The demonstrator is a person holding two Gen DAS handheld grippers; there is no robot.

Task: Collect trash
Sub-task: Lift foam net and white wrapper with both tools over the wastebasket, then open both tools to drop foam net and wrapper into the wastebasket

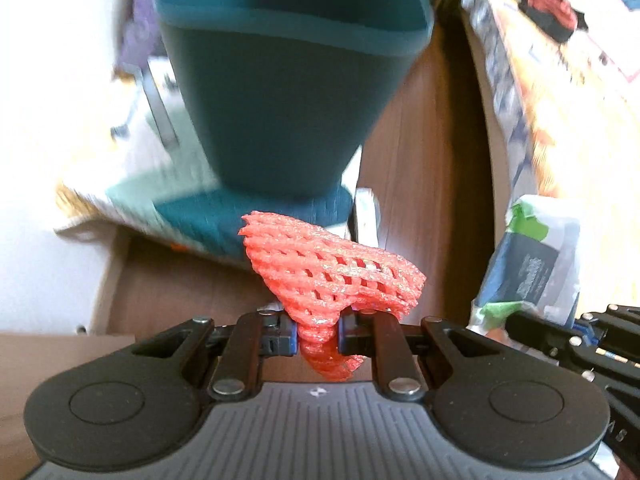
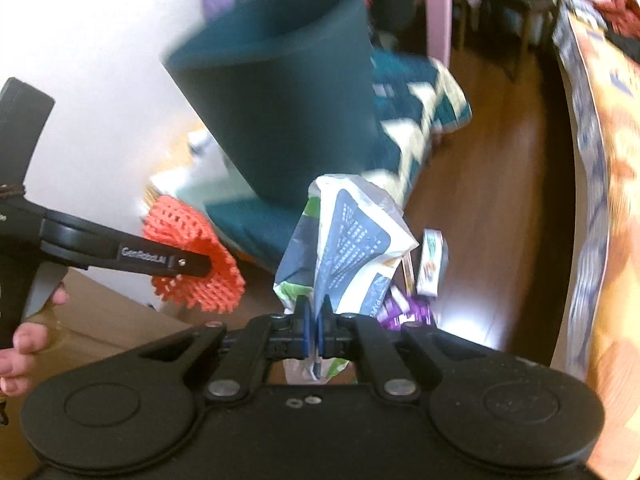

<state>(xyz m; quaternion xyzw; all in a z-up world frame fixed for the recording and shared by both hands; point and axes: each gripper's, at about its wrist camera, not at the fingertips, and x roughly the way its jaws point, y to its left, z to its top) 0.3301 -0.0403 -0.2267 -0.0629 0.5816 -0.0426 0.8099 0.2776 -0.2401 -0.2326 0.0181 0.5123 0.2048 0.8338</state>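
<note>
The left claw is clamped on a red foam mesh fruit sleeve, pinching it near its lower end. Most of the netting fans out ahead of the fingertips and a short crumpled tail hangs back toward the claw's body. In the right wrist view the same sleeve shows to the left, held at the tip of the left claw, with the fingers of a person's hand on that claw's handle.

The right claw is closed tight on a crumpled white plastic wrapper with dark blue and green print. The thin film is squeezed between the blue pads and the bulk of it stands up just beyond the fingertips.

Ahead of both claws stands a dark teal plastic bin, blurred, on a teal and cream patterned rug over a brown wooden floor. A small printed box and a purple wrapper lie on the floor just behind the white wrapper.
</note>
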